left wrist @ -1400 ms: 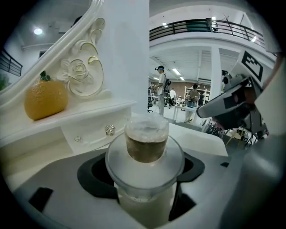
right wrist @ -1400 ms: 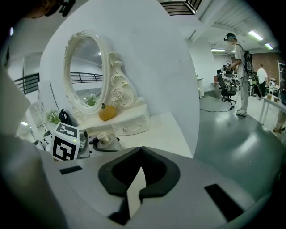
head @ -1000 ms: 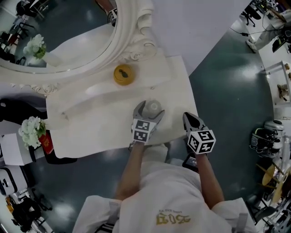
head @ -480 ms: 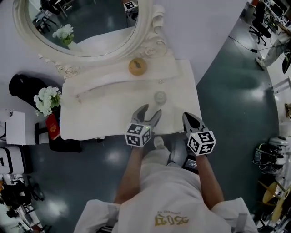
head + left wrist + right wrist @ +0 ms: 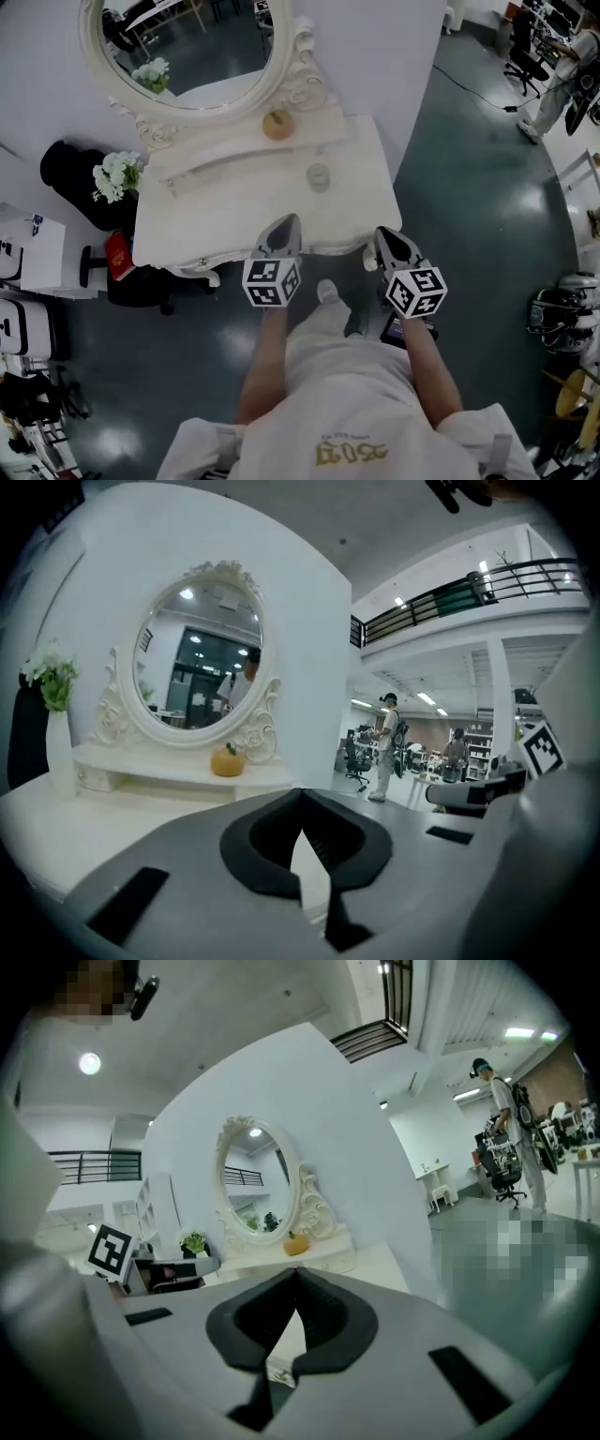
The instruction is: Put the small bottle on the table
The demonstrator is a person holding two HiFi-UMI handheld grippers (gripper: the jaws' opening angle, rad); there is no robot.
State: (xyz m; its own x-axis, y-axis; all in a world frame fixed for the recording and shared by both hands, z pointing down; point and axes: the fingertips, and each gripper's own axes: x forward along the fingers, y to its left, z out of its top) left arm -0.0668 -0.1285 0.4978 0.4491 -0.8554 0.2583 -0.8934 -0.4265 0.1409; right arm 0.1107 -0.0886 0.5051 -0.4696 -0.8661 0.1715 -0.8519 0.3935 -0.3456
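Note:
The small clear bottle stands upright on the white dressing table, right of its middle, with nothing touching it. My left gripper hangs over the table's front edge, well short of the bottle. Its jaws are shut with nothing between them, which the left gripper view shows as well. My right gripper is just off the table's front right corner, also shut and empty. Neither gripper view shows the bottle.
An orange pumpkin-shaped piece sits on the raised back shelf under the oval mirror. White flowers in a vase stand at the table's left end, with a red box and a white cabinet beside it. People stand in the far room.
My left gripper has let go of the bottle, drawn back to the table's front edge and shut. The bottle stays on the table. The person has stepped back.

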